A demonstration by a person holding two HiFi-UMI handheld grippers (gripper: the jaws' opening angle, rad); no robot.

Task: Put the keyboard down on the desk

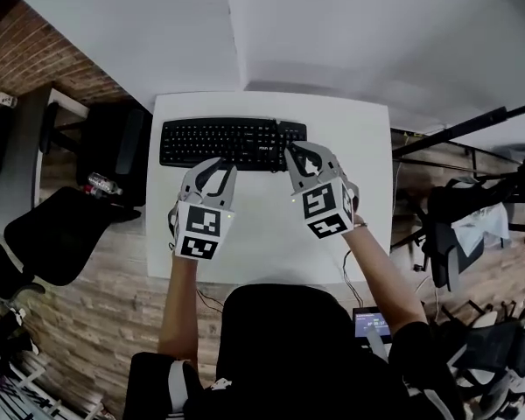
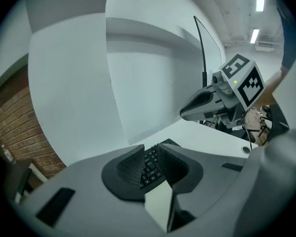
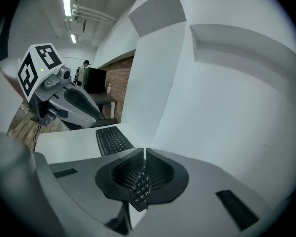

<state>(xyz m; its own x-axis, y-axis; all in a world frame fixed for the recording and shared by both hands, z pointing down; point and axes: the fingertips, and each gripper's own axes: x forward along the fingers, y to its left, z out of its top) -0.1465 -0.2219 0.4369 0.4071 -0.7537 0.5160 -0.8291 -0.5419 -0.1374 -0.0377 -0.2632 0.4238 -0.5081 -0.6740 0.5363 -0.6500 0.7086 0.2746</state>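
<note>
Keyboard (image 1: 232, 143) is showing across the far half of the white desk (image 1: 262, 226), directly ahead of both claws and running from one to the other. Left gripper (image 1: 215, 170) is pinching its near edge. Its jaws are sitting only a narrow slot apart, with rows of keys filling that slot in the left gripper view. Right gripper (image 1: 299, 157) is clamping the keyboard's right end. Its jaw tips are almost meeting, and a strip of keys is poking out between the pads toward the camera. Both claws are thus gripping, neither standing wide.

Contact with the desk: cannot tell (the head view is looking from steeply above, so any gap under the keyboard is not reading). The right gripper view is showing the stretch left of that claw lying low against the tabletop.

Step in hand, as judged: final lowering and release. Notes for doing it well:
- Holding both claws level with each other, so the board is landing flat and not one end first.
- Bringing the far edge, beyond the jaw tips, down no harder than the near edge.
- Opening only once the weight is sitting on the desk beneath the claws.
- Opening both together, to avoid a twist.
- Backing straight out toward the person, so the pads are not dragging keys.
</note>
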